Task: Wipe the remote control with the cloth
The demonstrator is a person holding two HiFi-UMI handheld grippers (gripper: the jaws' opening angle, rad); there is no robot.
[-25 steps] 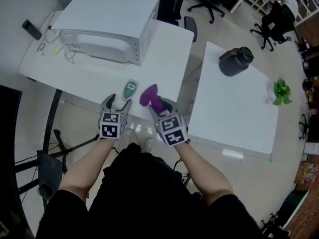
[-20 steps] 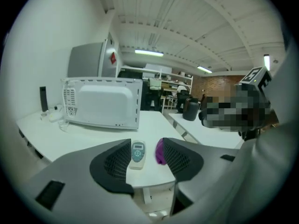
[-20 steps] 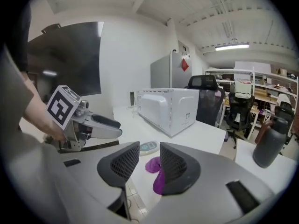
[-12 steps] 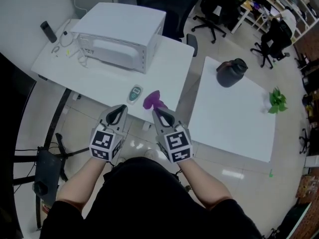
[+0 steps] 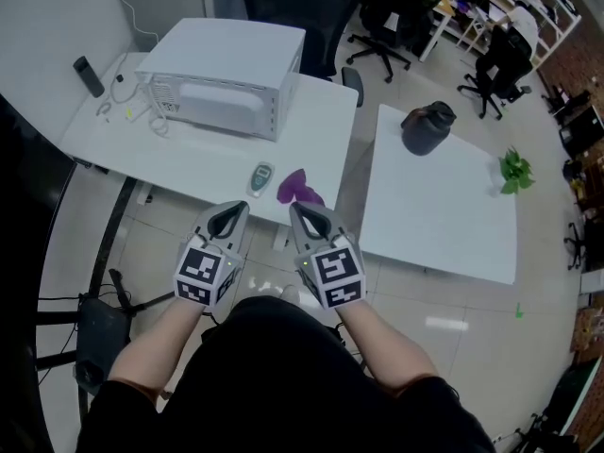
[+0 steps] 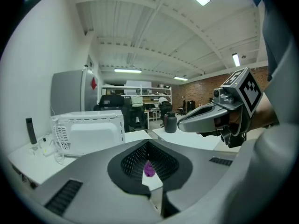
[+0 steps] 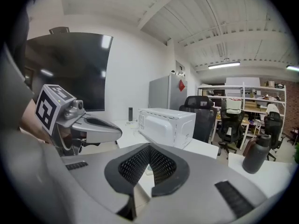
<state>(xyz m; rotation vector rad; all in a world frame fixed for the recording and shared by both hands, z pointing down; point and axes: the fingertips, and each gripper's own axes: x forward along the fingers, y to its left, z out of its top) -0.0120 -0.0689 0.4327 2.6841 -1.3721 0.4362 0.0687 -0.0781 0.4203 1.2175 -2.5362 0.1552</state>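
The white remote control lies near the front edge of the white table. Just right of it sits the crumpled purple cloth, which also shows in the left gripper view as the cloth past the jaws. My left gripper and right gripper hover side by side in front of the table edge, apart from both objects. Their jaws have just been closing and now stand shut with nothing between them. The right gripper shows from the left one, and the left gripper from the right.
A white microwave stands at the back of the table, with cables and a small black object to its left. A second white table on the right carries a black jug and a green plant. Office chairs stand behind.
Both grippers have drawn back from the table towards the person and risen. The left left the remote, the right left the cloth, and both sets of jaws went from open to shut.
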